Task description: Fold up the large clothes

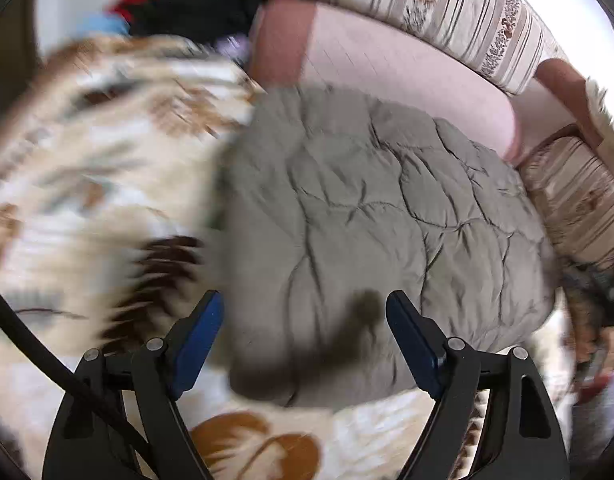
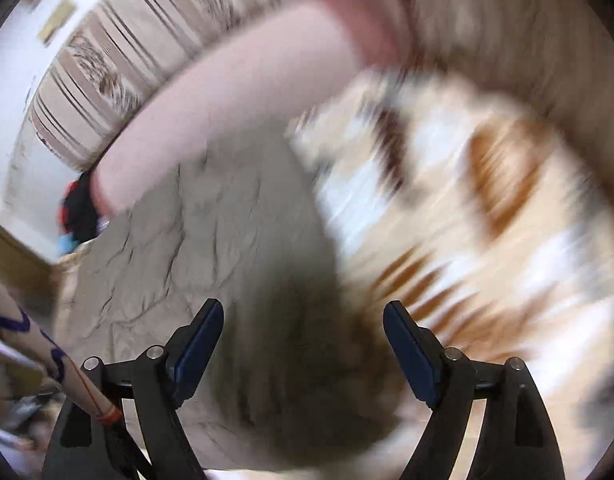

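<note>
Your left gripper (image 1: 305,332) and right gripper (image 2: 303,336) hang empty, fingers apart, above the folded grey quilted jacket (image 1: 379,220) on the leaf-patterned blanket (image 1: 87,152), apparently finished.

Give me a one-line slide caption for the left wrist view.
Open left claw hovers empty above a folded grey quilted jacket lying on a brown-and-cream patterned blanket beside a pink bolster.

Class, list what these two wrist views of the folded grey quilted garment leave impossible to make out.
- Left wrist view: patterned blanket is motion-blurred, so its print is unreadable.
- Left wrist view: dark clothes pile is blurred and partly behind the blanket.
- Right wrist view: grey quilted garment has its near edge lost in shadow and blur.
- Both views: the garment's type stays hidden by its folds.
</note>
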### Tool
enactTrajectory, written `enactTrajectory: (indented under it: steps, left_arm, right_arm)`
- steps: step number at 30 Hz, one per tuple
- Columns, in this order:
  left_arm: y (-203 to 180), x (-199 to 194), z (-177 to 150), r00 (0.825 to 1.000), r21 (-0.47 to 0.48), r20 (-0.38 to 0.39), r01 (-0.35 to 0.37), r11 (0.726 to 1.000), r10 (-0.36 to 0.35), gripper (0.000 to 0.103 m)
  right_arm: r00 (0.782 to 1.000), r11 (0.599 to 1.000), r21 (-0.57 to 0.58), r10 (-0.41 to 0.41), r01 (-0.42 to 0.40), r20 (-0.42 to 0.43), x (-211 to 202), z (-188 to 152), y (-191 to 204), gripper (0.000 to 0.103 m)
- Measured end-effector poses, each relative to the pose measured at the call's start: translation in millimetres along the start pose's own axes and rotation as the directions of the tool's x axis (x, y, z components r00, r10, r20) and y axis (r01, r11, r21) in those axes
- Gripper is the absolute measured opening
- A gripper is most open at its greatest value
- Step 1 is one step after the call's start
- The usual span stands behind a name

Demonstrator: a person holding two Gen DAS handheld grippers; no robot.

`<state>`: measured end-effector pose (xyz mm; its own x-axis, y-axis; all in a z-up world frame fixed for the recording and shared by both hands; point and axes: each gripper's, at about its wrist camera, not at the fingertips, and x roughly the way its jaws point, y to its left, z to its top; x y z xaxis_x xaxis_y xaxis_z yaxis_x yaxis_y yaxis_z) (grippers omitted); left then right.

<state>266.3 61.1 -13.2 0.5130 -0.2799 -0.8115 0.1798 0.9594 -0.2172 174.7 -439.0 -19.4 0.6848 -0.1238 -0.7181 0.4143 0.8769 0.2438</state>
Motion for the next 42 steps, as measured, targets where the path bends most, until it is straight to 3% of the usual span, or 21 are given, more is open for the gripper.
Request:
enactTrajectory:
  steps: [2, 4, 6, 9, 11, 13, 17, 21, 23, 30, 34, 36, 39, 41, 42]
  left_arm:
    - [-18.1, -23.0, -6.6, 0.997, 0.054, 0.067, -0.032, 0.998, 0.029, 0.083]
    - [-38.3, -29.3, -8.2, 0.997, 0.102, 0.081, -0.019, 0.995, 0.011, 0.083]
    - [-64.1, -20.2, -9.5, 0.997, 0.139, 0.073, -0.015, 0.99, 0.004, 0.083]
    - [-105.5, 19.0, -11.6, 1.0, 0.192, 0.026, -0.022, 0.981, 0.018, 0.083]
    - [-122.0, 44.7, -19.4, 0.995, 0.238, 0.013, -0.096, 0.966, 0.096, 0.083]
    - [-132.3, 51.4, -26.3, 0.984, 0.294, 0.065, -0.175, 0.94, 0.164, 0.083]
    - [-139.0, 23.8, -34.4, 0.97, 0.326, 0.151, -0.232, 0.916, 0.192, 0.083]
    - [-135.5, -35.8, -41.9, 0.916, 0.26, 0.328, -0.323, 0.91, 0.232, 0.085]
    - [-129.2, -71.1, -49.8, 0.894, 0.204, 0.392, -0.315, 0.927, 0.217, 0.091]
    - [-125.5, -146.9, -82.9, 0.829, 0.088, 0.491, -0.352, 0.932, 0.267, 0.095]
    - [-124.0, -179.4, -106.5, 0.753, 0.021, 0.556, -0.437, 0.899, 0.353, 0.095]
    - [-123.1, -192.7, -116.8, 0.727, -0.013, 0.577, -0.449, 0.894, 0.374, 0.099]
    - [-118.8, -207.9, -129.6, 0.726, -0.04, 0.599, -0.392, 0.919, 0.337, 0.103]
    - [-119.3, -207.2, -133.9, 0.754, -0.029, 0.588, -0.341, 0.939, 0.292, 0.103]
    - [-119.8, -204.1, -135.7, 0.777, -0.02, 0.567, -0.318, 0.948, 0.273, 0.103]
  right_arm:
    - [0.999, 0.996, -0.086, -0.018, 0.022, 0.046, -17.0, -2.3, 13.0, 0.088]
    - [0.999, 0.986, -0.165, 0.037, -0.031, 0.037, -18.4, -5.3, 35.5, 0.088]
    - [0.996, 0.969, -0.23, 0.09, -0.084, 0.018, -12.1, -15.7, 64.0, 0.087]
    - [0.997, 0.952, -0.297, 0.07, -0.076, -0.03, 17.9, -35.5, 93.5, 0.087]
    - [0.997, 0.944, -0.327, 0.019, -0.044, -0.078, 44.3, -45.1, 103.0, 0.086]
    - [0.995, 0.945, -0.325, -0.001, -0.033, -0.104, 57.9, -51.6, 102.2, 0.088]
    - [0.997, 0.961, -0.27, 0.032, -0.052, -0.077, 32.3, -51.7, 95.2, 0.088]
    - [0.998, 0.97, -0.234, 0.063, -0.067, -0.023, -6.1, -56.2, 91.8, 0.088]
    - [0.997, 0.971, -0.228, 0.071, -0.07, -0.004, -25.2, -64.0, 92.9, 0.088]
    - [0.996, 0.968, -0.244, 0.071, -0.054, 0.06, -89.4, -96.2, 101.0, 0.088]
    - [0.993, 0.969, -0.245, 0.064, -0.039, 0.094, -117.9, -116.6, 101.8, 0.089]
    - [0.994, 0.969, -0.244, 0.055, -0.032, 0.09, -126.2, -127.5, 103.0, 0.09]
    - [0.996, 0.969, -0.241, 0.064, -0.047, 0.061, -132.8, -143.7, 105.8, 0.09]
    - [0.997, 0.968, -0.248, 0.064, -0.049, 0.053, -135.0, -152.1, 107.3, 0.09]
    - [0.997, 0.966, -0.256, 0.059, -0.043, 0.053, -137.0, -157.0, 109.3, 0.09]
